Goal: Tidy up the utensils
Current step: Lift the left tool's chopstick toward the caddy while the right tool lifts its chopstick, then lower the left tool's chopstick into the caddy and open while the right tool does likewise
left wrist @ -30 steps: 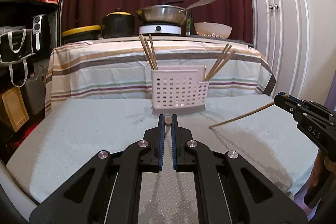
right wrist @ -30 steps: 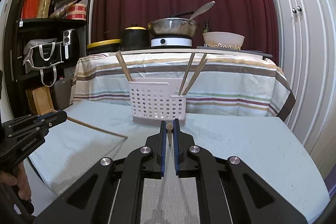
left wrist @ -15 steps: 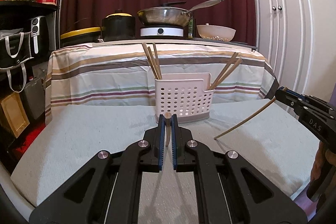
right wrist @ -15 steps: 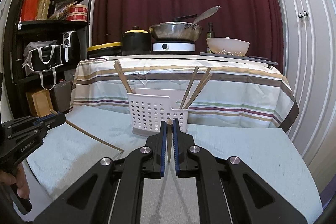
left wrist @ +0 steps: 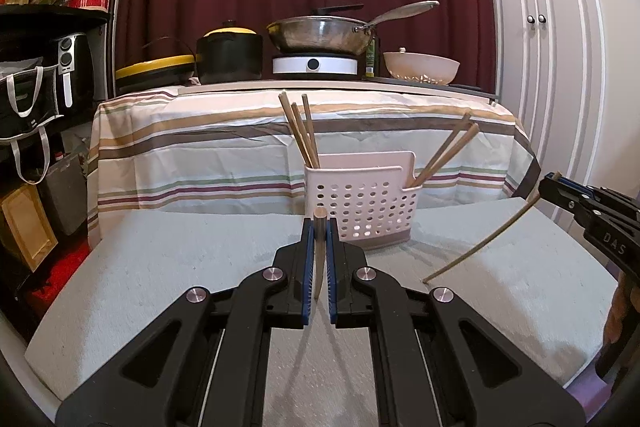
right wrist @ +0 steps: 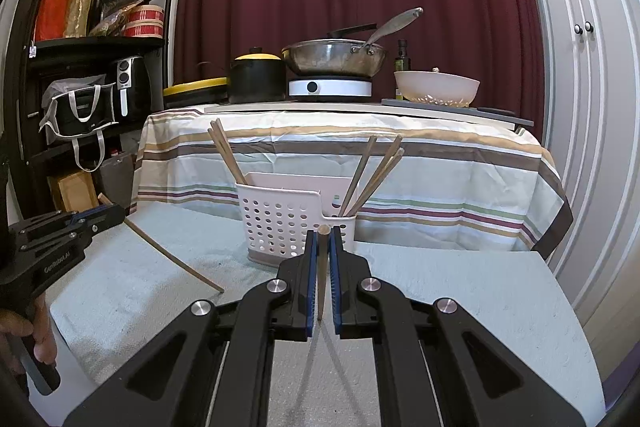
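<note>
Both chopsticks have come up off the desk (left wrist: 160,267) over the last second. Earlier each tip trailed low on the cloth; now both sticks hang clear, tips just above the surface, and the rack sits closer in both wrist views.

The left claw (left wrist: 319,227) is pressed together on the left chopstick (left wrist: 318,259), gripped near its thick end with the thin end pointing down. The right claw (right wrist: 323,235) pinches the right chopstick (right wrist: 321,275) the same way.

The white perforated rack (left wrist: 362,203) stands at the far middle of the desk. It already holds chopsticks in its left compartment (left wrist: 304,135) and more in its right compartment (right wrist: 374,175).

Judgement: pickup is complete and transport is under way. Each stick must next be raised above the rack rim and lowered tip-first into a compartment.
</note>
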